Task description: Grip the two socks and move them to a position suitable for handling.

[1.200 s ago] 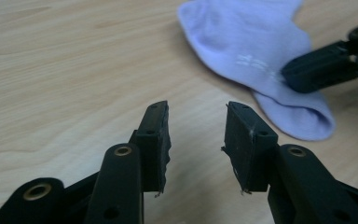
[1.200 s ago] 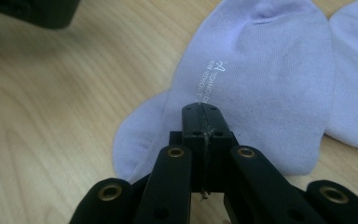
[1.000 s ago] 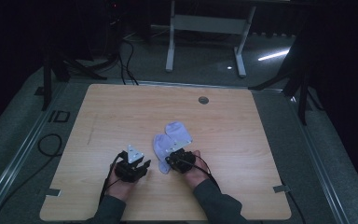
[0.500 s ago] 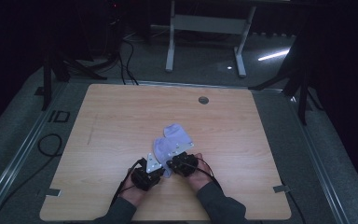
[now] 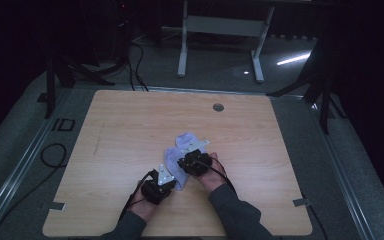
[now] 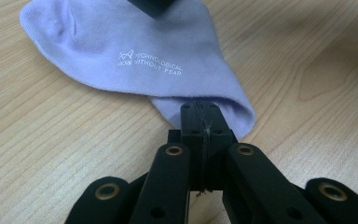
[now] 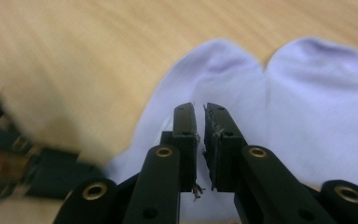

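Wooden table — lilac sock edge clenched in left hand-held gripper; right hand-held gripper just parting above sock.

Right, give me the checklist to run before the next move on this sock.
1. Left gripper clamped on the sock's near edge: ok, jaws together on the fabric.
2. Right gripper let go: ok, jaws have just been opening, a narrow gap, nothing between them.
3. Sock flat on the table: not ok, it lies bunched.
4. Printed lettering facing up: ok.
5. Second sock under the first: cannot tell.
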Demonstrator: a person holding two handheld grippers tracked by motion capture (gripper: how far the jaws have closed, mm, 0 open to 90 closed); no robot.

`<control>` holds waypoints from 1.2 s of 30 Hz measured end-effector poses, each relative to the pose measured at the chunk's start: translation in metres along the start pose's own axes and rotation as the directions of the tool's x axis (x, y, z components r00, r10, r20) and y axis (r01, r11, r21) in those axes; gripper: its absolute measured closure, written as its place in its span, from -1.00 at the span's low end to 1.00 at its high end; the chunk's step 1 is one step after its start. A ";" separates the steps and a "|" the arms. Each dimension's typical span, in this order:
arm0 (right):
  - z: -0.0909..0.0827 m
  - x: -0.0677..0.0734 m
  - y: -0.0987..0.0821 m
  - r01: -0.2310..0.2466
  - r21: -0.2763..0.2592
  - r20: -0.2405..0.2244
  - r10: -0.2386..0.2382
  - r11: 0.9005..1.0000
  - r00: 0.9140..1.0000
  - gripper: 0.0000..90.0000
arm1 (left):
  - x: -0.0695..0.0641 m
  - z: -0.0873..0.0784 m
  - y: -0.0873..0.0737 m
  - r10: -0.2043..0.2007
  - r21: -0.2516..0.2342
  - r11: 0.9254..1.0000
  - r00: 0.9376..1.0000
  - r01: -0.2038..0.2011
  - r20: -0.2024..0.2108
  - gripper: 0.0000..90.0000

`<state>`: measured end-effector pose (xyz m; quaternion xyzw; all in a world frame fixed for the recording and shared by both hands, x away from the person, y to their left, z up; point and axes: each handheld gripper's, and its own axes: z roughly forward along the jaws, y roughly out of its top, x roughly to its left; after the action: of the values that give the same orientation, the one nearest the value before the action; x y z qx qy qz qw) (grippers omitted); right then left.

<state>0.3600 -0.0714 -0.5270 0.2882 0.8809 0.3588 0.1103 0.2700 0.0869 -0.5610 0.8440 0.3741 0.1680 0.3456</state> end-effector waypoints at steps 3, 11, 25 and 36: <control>0.007 -0.008 0.008 -0.024 0.005 0.001 0.024 1.000 1.000 0.77 | 0.000 0.000 0.000 0.004 0.000 1.000 1.000 -0.004 -0.003 0.99; 0.025 -0.014 0.031 -0.060 0.006 0.001 0.060 0.998 0.998 0.61 | -0.001 0.000 0.000 0.008 0.001 1.000 1.000 -0.008 -0.007 0.99; 0.056 -0.017 0.056 -0.136 0.018 -0.015 0.136 0.991 0.991 0.05 | -0.001 0.000 0.000 0.009 0.000 1.000 1.000 -0.009 -0.006 0.99; 0.070 -0.008 0.058 -0.076 0.100 0.061 0.070 0.992 0.996 0.46 | -0.001 0.000 0.000 0.005 0.002 1.000 1.000 -0.005 -0.007 0.99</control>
<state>0.4195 -0.0028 -0.5367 0.3359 0.8834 0.3086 0.1074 0.2696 0.0863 -0.5611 0.8446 0.3734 0.1713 0.3434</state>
